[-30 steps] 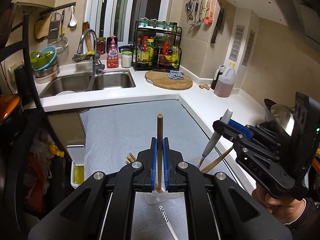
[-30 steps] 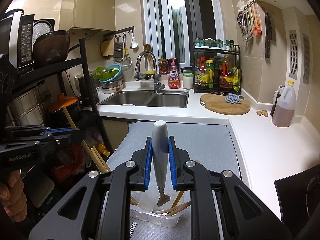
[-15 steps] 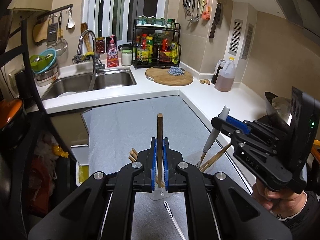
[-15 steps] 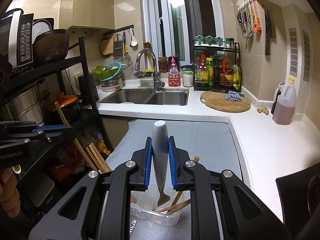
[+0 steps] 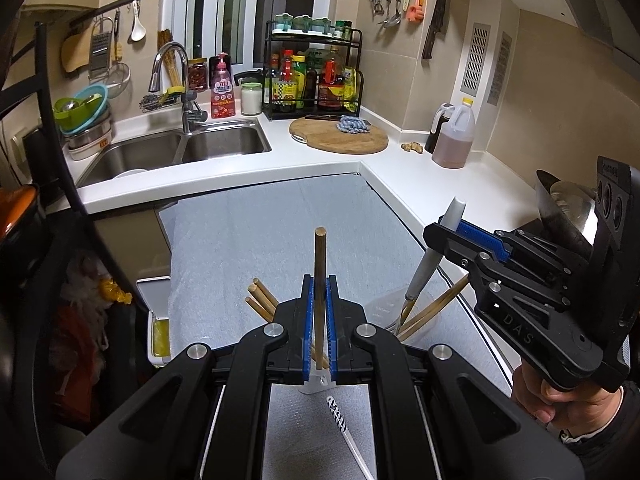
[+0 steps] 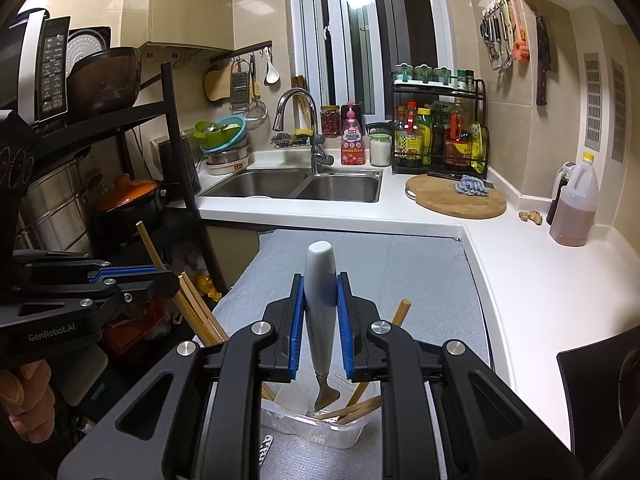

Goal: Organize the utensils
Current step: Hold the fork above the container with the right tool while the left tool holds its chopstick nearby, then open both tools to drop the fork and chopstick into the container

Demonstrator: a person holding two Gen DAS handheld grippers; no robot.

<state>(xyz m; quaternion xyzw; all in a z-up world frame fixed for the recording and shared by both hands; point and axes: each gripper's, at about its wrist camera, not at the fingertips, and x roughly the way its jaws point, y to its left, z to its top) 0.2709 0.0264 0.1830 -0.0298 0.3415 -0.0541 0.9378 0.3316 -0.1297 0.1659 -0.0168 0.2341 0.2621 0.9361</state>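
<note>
We've got the left gripper (image 5: 319, 320) clamped on a wooden chopstick (image 5: 320, 280), held upright w/ its top poking well above the blue pads (image 5: 307, 328). Our right gripper (image 6: 320, 320) is closed on a white-handled utensil (image 6: 320, 300), metal end down inside the clear plastic container (image 6: 344, 432). Container sits on the grey mat (image 6: 360, 264), directly below both grippers, w/ more chopsticks (image 6: 360, 406) leaning in it.

- Left gripper (image 5: 319, 320): jaws closed tight on a thin upright stick, fingers pointing toward 12 o'clock.
- Right gripper (image 6: 320, 320): jaws clamped around a pale handle, held by the right hand (image 5: 560, 396) at 4 o'clock.
</note>
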